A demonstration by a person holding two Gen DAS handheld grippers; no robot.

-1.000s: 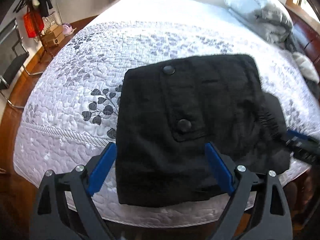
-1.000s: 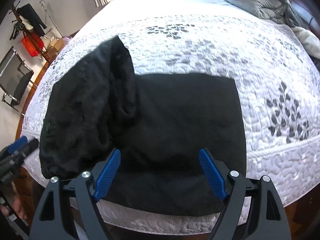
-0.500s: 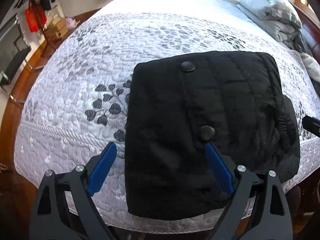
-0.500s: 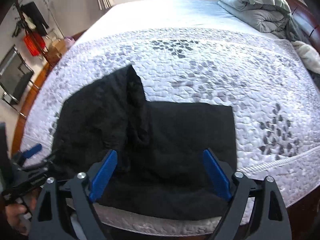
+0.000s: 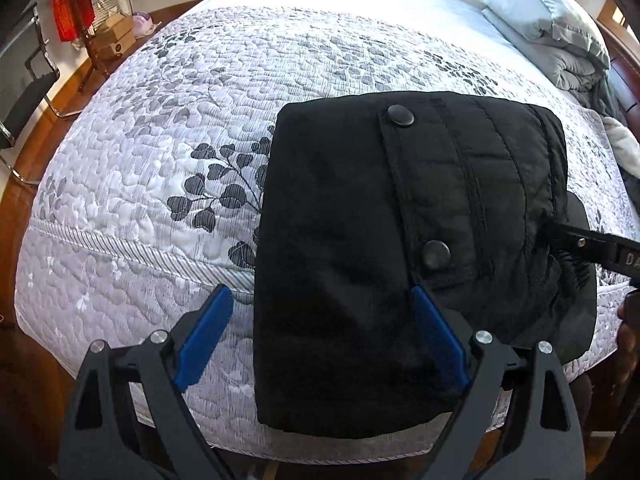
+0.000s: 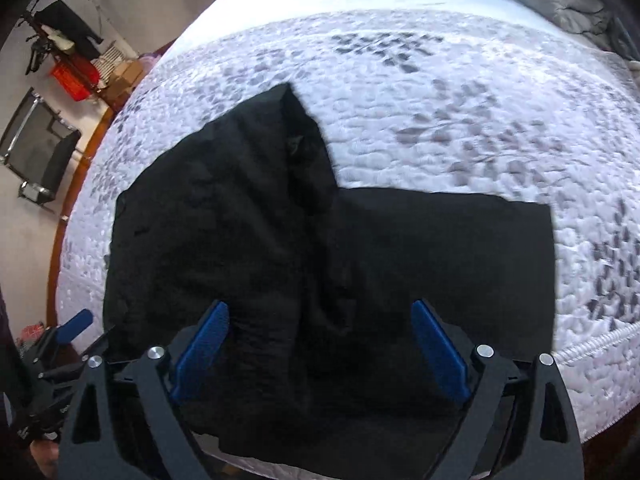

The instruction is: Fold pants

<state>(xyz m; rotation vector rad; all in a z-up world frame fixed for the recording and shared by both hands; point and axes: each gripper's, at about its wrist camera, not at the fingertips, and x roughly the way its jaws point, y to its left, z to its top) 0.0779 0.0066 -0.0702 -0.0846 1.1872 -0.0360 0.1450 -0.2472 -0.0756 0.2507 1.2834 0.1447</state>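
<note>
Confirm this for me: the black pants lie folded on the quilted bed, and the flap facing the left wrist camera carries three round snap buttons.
Not quite. The flap on the black pants carries two round snap buttons, not three: one near the top fold and one lower down, as the left wrist view shows. The rest holds: the pants lie folded on the quilted bed.

1. Daylight enters from the far side; the bed's (image 5: 168, 128) far end is glared to white in both views.
2. Left wrist view sharp; right wrist view motion-blurred throughout.
3. Black pants (image 5: 360, 240) lose detail in shadow.
4. Strong fisheye bending, dark corners.
</note>
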